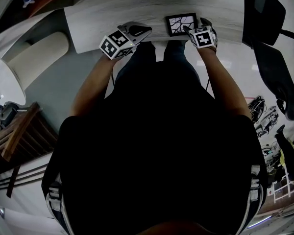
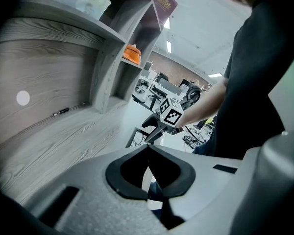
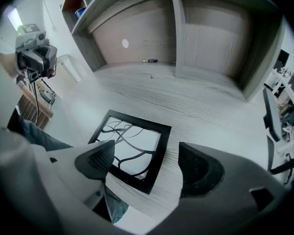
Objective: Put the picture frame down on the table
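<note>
Black-padded and wide apart, the jaws of my right gripper [image 3: 145, 156] hold nothing. Directly under and in front of them lies the black square picture frame with a white branch-pattern print [image 3: 135, 148]. It seems to lie flat on the pale grey wood-grain table [image 3: 215, 106], close to the table's near edge. The frame is almost square, so it has no real long axis; one corner points back toward this gripper. The left jaw covers part of the frame's near-left side and the right jaw stands just beside its right edge. Whether either touches it, I cannot tell.

I judge the frame is already put down, so the right gripper needs only to lift away.

My left gripper [image 2: 148, 153], well to the left, has its jaws pressed together and empty. Beyond the frame stands the grey wooden shelf unit [image 3: 176, 28].
</note>
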